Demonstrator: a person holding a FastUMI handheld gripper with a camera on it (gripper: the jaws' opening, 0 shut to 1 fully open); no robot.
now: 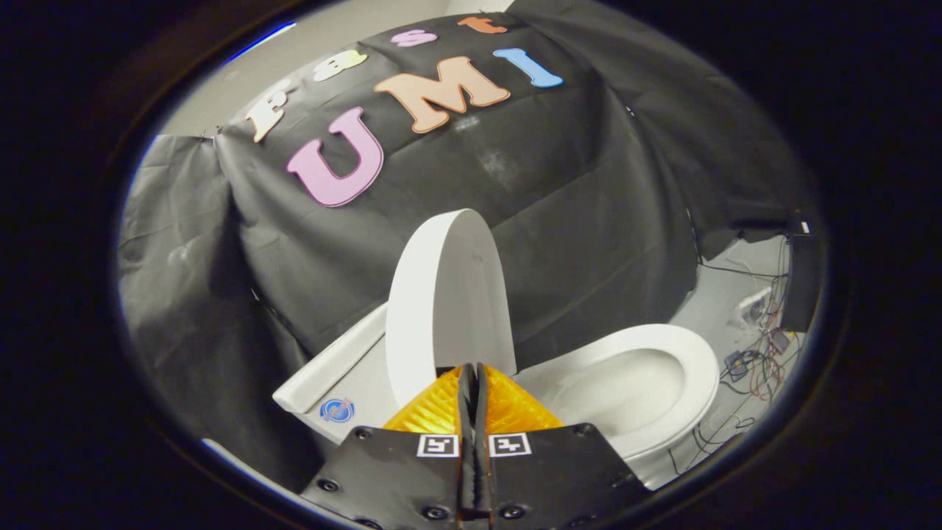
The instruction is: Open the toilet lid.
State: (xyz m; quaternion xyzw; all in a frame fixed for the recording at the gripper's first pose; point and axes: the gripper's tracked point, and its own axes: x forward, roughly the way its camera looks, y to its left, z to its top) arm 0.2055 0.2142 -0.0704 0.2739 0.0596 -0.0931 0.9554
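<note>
The white toilet lid (449,294) stands raised, nearly upright, leaning back toward the tank (331,372). Its inner face is turned toward me. To its right the seat ring (703,368) and the white bowl (625,394) lie uncovered. My gripper (472,368) is shut, its two fingers pressed together with nothing visible between them. The fingertips sit right at the lower part of the lid; I cannot tell whether they touch it.
Black cloth walls hang close behind and to the left of the toilet. On the light floor to the right of the bowl lie tangled cables (758,361) and a power strip (751,305), next to a dark box (802,283).
</note>
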